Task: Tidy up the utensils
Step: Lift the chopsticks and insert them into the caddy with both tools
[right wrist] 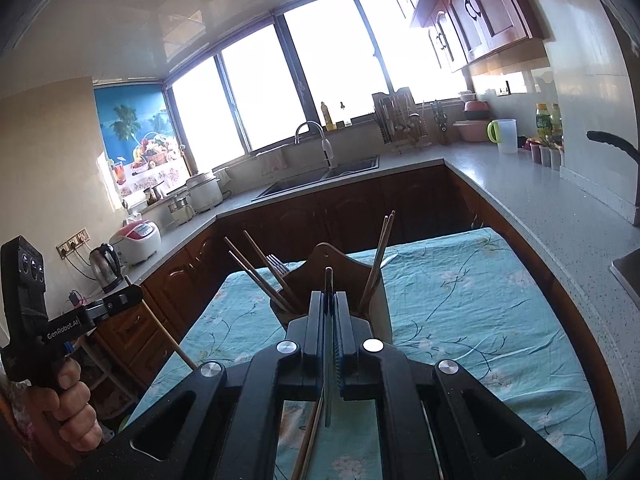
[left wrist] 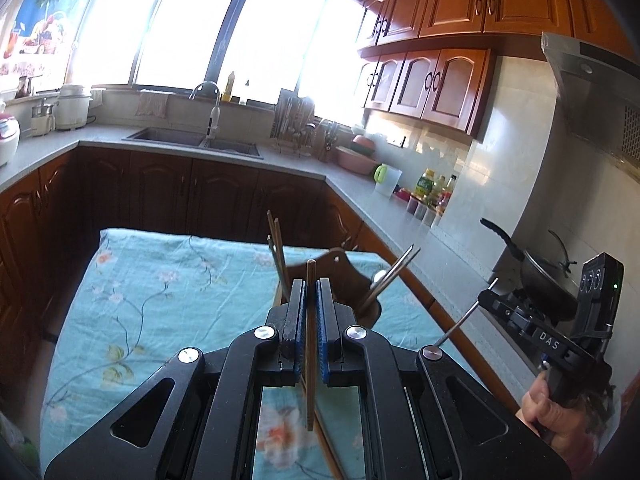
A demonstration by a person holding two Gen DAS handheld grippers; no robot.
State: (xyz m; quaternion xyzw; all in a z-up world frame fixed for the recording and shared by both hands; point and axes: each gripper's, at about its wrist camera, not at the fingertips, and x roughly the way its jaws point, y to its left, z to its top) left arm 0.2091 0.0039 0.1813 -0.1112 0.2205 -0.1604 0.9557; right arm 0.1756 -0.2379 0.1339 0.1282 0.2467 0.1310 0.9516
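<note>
Left gripper (left wrist: pixel 311 296) body is hiding the holder (left wrist: pixel 356 268) base and the lower chopstick (left wrist: pixel 310 344). In the right wrist view the right gripper's (right wrist: pixel 329 304) thin utensil (right wrist: pixel 328 344) type is staying unreadable; the pan handle (right wrist: pixel 612 144) is getting cut off at the right edge.

left gripper (left wrist: pixel 311 292) clamping wooden chopstick (left wrist: pixel 311 344), floral tablecloth (left wrist: pixel 160 292)
</note>
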